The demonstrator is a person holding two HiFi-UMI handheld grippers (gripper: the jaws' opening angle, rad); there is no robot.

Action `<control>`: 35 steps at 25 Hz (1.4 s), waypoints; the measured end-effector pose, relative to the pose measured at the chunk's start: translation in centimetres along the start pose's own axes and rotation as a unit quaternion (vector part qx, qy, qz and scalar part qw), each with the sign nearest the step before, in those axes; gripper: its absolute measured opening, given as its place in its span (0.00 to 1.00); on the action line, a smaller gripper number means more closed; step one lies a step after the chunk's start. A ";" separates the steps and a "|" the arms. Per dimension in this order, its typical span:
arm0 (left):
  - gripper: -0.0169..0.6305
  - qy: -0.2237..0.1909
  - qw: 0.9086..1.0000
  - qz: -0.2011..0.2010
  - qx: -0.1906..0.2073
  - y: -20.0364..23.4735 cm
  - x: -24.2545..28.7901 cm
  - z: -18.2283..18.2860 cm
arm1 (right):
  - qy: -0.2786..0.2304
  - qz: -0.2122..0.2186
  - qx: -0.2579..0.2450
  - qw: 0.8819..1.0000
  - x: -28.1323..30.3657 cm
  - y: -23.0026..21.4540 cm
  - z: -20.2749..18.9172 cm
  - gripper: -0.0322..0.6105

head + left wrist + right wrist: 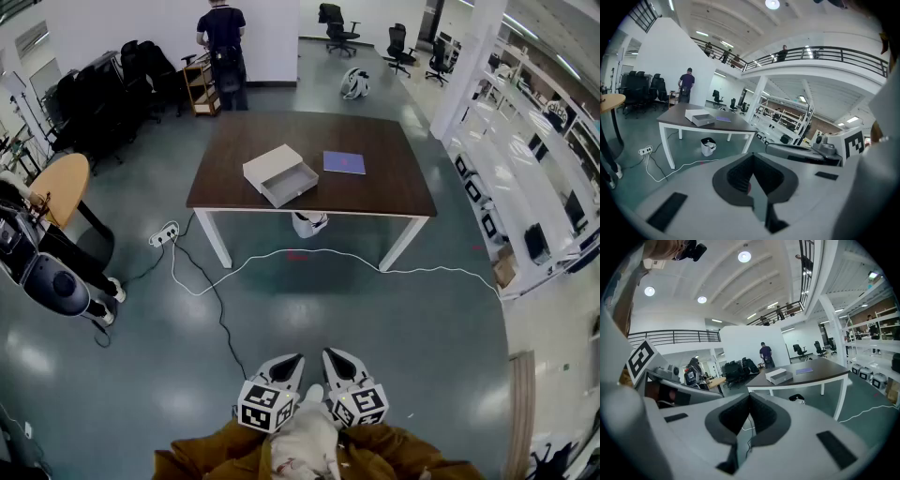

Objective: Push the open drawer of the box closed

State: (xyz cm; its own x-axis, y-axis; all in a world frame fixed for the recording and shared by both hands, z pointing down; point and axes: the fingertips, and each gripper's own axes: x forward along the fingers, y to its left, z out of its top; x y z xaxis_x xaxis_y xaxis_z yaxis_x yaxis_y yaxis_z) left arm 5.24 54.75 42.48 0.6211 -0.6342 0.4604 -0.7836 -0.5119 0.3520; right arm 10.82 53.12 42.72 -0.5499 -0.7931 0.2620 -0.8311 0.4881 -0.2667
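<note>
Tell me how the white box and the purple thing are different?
The box is whitish and chunky; the purple sheet is flat and thin. The box has its drawer pulled open and sits slanted; the purple sheet lies nearly straight. Both rest on the brown table, apart.

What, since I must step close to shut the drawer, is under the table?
A small white bin stands under the table near its front edge; a white cable trails across the floor in front. The tabletop hides part of the bin and the floor behind it.
</note>
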 end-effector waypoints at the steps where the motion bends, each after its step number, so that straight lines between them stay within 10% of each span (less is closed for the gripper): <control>1: 0.04 -0.005 1.000 -0.001 0.004 0.0 0.2 0.4 | 0.004 -0.003 0.000 1.000 0.0 -0.1 0.4 0.06; 35: 0.04 -0.006 1.000 -0.024 -0.011 12.0 -0.2 4.1 | 0.021 -0.010 0.013 1.000 12.1 4.6 1.1 0.06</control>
State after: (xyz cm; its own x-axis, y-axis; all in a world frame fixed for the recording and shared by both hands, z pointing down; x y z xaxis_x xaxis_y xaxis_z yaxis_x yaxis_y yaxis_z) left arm -4.22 46.31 43.28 0.6576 -0.6165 0.4330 -0.7533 -0.5293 0.3905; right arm 0.49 45.38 43.67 -0.5360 -0.7865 0.3067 -0.8402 0.4617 -0.2844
